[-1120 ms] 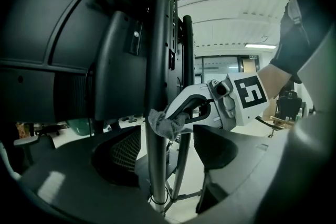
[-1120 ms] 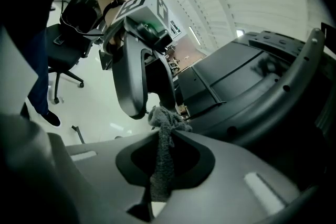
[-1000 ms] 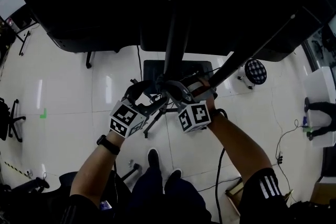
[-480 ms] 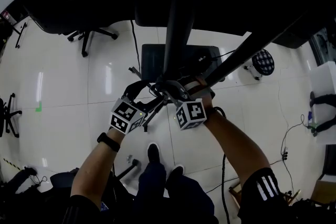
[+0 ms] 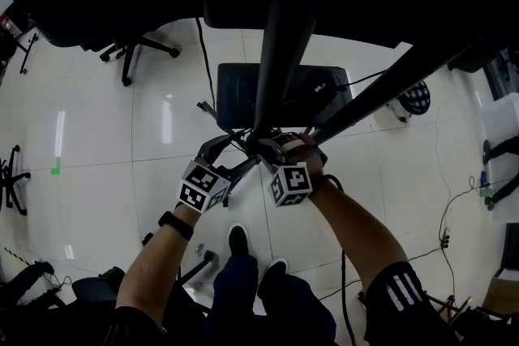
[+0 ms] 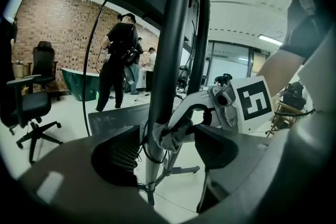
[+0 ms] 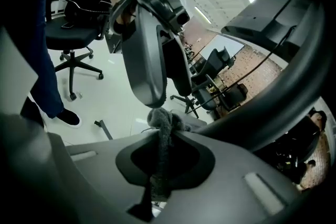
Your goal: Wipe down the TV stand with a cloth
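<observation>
The TV stand's dark pole [image 5: 276, 53] runs up from its flat base [image 5: 235, 97] on the floor. In the head view both grippers meet at the pole. My right gripper [image 5: 272, 143] is shut on a grey cloth [image 7: 163, 128], which hangs bunched between its jaws. The cloth [image 6: 170, 136] is pressed against the pole [image 6: 168, 60]. My left gripper [image 5: 227, 148] is open, its two jaws standing either side of the pole [image 6: 157, 155] without clamping it. The left gripper's finger [image 7: 149, 60] shows just above the cloth in the right gripper view.
A slanted strut of the stand [image 5: 381, 85] and the dark screen overhead crowd the space. Office chairs [image 5: 134, 53] [image 6: 29, 107] stand on the white tile floor. A checkered stool [image 5: 418, 96] and cables lie at the right. People [image 6: 118, 60] stand in the background.
Both grippers stay together at the pole and have shifted slightly along it. The head view has drifted, so more of the base and floor shows. The cloth stays held.
</observation>
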